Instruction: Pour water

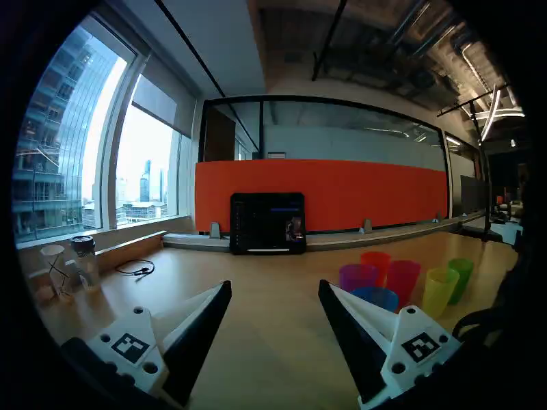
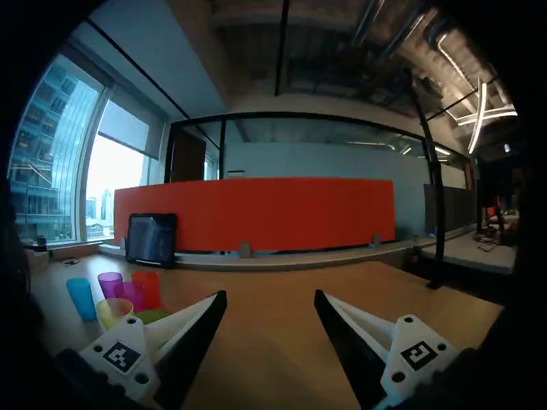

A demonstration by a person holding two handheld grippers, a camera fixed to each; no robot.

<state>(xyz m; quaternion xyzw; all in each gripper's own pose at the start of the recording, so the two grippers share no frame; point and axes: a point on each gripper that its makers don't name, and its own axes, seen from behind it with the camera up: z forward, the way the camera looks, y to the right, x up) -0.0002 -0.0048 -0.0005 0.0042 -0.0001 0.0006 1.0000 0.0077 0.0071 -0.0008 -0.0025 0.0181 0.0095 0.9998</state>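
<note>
- The left gripper [image 1: 273, 285] sits at the bottom of the left gripper view, its fingers apart and holding nothing.
- The coloured plastic cups [image 1: 402, 277] stand clustered on the wooden table [image 1: 205, 273], right of centre, beyond the right finger.
- A dark tablet [image 1: 267, 222] leans at centre.
- In the right gripper view, the right gripper [image 2: 270, 295] is also spread and holds nothing, with the cups [image 2: 145, 287] at lower left.

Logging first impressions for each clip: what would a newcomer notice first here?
The long orange panel across the back of the wooden desk stands out most, with a dark tablet leaning against it. Next come the bright plastic cups clustered on the desk at right in the left gripper view.
</note>
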